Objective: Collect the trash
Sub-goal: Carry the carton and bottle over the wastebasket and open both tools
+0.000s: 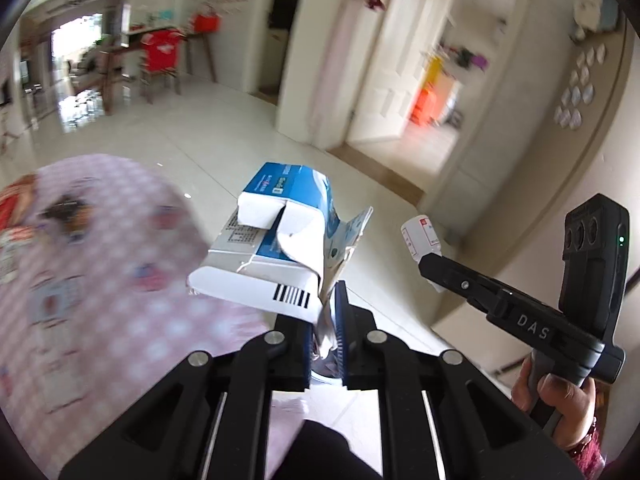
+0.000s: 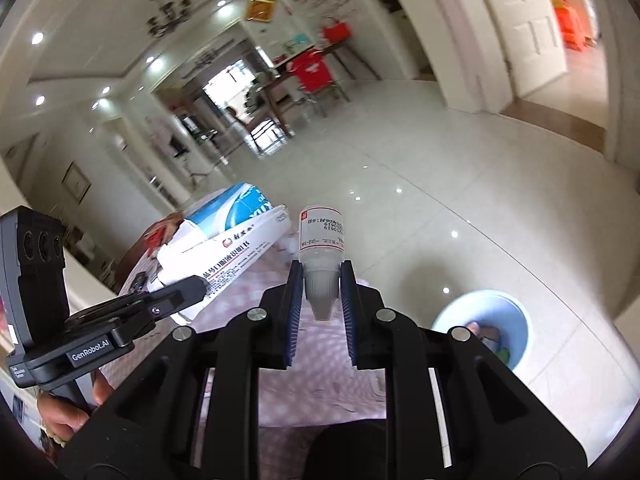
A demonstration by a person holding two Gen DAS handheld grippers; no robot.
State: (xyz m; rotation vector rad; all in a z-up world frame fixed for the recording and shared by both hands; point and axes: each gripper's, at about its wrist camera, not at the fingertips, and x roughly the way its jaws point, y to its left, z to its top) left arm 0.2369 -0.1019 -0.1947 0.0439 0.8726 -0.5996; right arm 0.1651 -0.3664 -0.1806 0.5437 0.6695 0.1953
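My left gripper (image 1: 325, 312) is shut on a torn flap of a crumpled blue and white carton (image 1: 276, 240), which hangs in the air above the pink checked tablecloth (image 1: 100, 280). The same carton (image 2: 224, 240) shows at the left in the right wrist view, in the left gripper (image 2: 200, 286). My right gripper (image 2: 320, 300) is shut on the cap end of a small white plastic bottle (image 2: 320, 240) with a printed label. That bottle (image 1: 420, 236) and the right gripper (image 1: 430, 270) appear at the right in the left wrist view, held by a hand (image 1: 560, 396).
A light blue bin (image 2: 516, 316) with scraps inside stands on the glossy tiled floor (image 2: 440, 184), right of the cloth-covered table. Farther off are a wooden table with a red-draped chair (image 2: 312, 70), white doors (image 1: 404, 60) and a wall (image 1: 600, 160) at the right.
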